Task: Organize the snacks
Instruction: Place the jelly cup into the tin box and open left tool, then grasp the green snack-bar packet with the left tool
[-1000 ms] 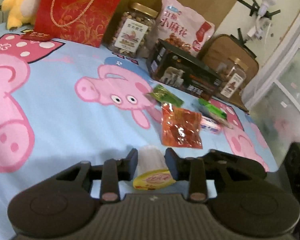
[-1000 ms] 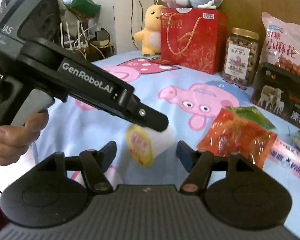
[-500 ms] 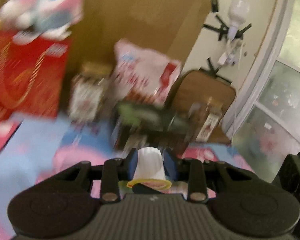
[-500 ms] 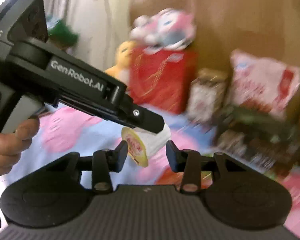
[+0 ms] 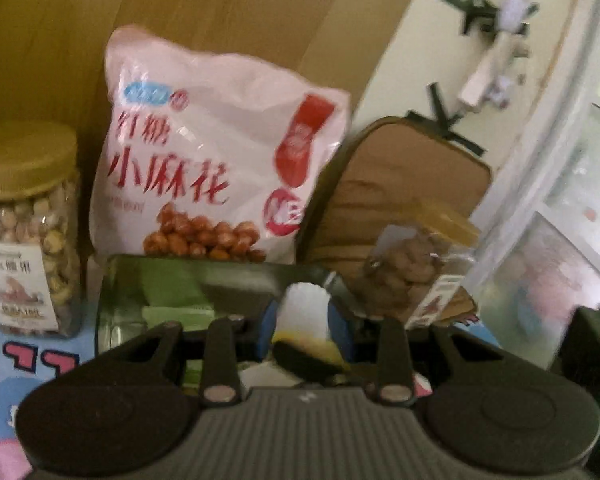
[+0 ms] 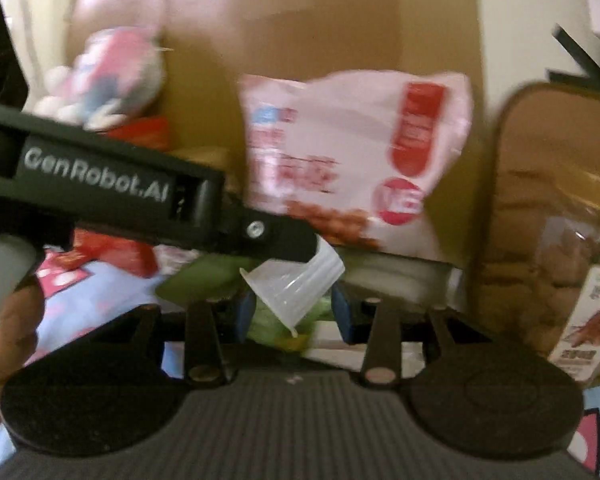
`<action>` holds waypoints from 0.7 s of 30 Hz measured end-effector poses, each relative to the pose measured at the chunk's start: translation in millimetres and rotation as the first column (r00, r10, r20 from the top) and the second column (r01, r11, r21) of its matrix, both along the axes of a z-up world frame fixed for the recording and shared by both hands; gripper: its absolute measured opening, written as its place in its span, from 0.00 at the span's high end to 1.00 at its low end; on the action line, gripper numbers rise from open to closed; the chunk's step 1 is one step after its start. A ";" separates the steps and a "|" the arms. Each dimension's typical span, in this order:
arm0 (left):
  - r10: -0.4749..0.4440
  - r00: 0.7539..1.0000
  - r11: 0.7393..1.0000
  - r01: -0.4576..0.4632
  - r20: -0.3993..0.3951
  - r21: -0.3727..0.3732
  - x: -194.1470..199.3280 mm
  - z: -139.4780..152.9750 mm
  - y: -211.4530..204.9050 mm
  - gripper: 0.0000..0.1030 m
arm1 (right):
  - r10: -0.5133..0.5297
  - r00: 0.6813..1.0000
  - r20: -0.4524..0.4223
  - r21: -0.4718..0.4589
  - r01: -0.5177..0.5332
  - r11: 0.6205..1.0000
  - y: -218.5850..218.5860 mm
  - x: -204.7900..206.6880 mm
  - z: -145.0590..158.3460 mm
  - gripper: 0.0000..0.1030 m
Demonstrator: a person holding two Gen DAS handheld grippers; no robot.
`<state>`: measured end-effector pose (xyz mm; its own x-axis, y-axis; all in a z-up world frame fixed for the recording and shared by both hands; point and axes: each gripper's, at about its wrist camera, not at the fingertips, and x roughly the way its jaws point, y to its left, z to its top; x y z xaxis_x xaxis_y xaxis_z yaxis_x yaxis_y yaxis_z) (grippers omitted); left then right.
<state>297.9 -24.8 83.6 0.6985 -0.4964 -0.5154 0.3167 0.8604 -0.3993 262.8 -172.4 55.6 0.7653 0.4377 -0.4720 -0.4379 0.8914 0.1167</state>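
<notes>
1. A blue cartoon-pig cloth [image 5: 40,360] covers the surface; a brown cardboard sheet [image 5: 220,20] stands behind the snacks.
2. Along the back: a gold-lidded nut jar [image 5: 28,232], a pink snack bag [image 5: 220,152] and a dark box [image 5: 172,292] below it.
3. The left hand-held gripper [image 5: 306,322] pinches a white jelly cup [image 5: 305,308] in the air above the box.
4. The right hand-held gripper [image 6: 294,312], its jaws having just narrowed, flanks the cup's lower end; contact is unclear.

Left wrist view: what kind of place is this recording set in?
Probably a home room: a cartoon-pig cloth covers the surface, a wooden board backs it, and a nut jar and pink snack bag stand there.
</notes>
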 end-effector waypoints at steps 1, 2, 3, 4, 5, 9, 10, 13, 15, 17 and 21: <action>0.006 1.000 1.000 -0.006 -0.008 -0.015 0.7 -1.4 2.7 0.72 | -0.019 1.000 -0.001 0.011 0.019 1.000 -6.7 -0.7 -1.0 0.56; 0.005 1.000 0.999 -0.005 -0.010 -0.036 -3.3 -1.7 7.2 0.72 | -0.029 1.000 0.004 0.038 0.029 0.999 -15.1 -3.8 -0.6 0.56; 0.006 1.000 0.999 -0.006 -0.007 -0.047 -9.9 -0.3 11.8 0.72 | -0.034 0.999 0.010 0.070 0.033 0.997 -26.2 -6.6 0.9 0.56; 0.008 1.000 0.999 -0.008 -0.001 -0.047 -15.3 2.8 16.3 0.72 | -0.040 0.999 0.020 0.096 0.037 0.995 -36.3 -12.5 3.0 0.56; 0.010 1.000 0.999 -0.009 0.011 -0.046 -26.4 5.6 20.1 0.72 | -0.048 0.998 0.031 0.118 0.044 0.992 -46.8 -20.4 5.2 0.56; 0.000 1.000 0.999 0.000 0.008 0.036 -62.7 5.2 22.9 0.70 | -0.078 0.997 0.006 0.207 0.075 0.976 -85.0 -63.6 2.9 0.56; -0.011 1.000 0.999 0.011 -0.003 0.050 -67.7 2.7 20.0 0.70 | -0.091 0.996 -0.022 0.225 0.093 0.970 -91.7 -70.9 -1.5 0.56; -0.052 0.996 0.995 0.057 -0.069 0.079 -79.1 -14.2 5.0 0.69 | -0.130 0.982 -0.136 0.301 0.166 0.939 -113.4 -96.4 -21.6 0.54; -0.049 0.994 0.993 0.059 -0.102 0.102 -81.5 -24.1 -3.2 0.69 | -0.146 0.970 -0.193 0.344 0.207 0.916 -123.2 -113.1 -33.9 0.54; -0.034 0.988 0.991 0.053 -0.149 0.121 -80.2 -33.3 -10.7 0.64 | -0.160 0.961 -0.224 0.360 0.234 0.903 -127.9 -127.4 -41.0 0.54; -0.014 0.977 0.991 0.041 -0.212 0.125 -69.1 -46.2 -23.6 0.52 | -0.133 0.953 -0.274 0.368 0.231 0.901 -124.2 -127.2 -42.8 0.54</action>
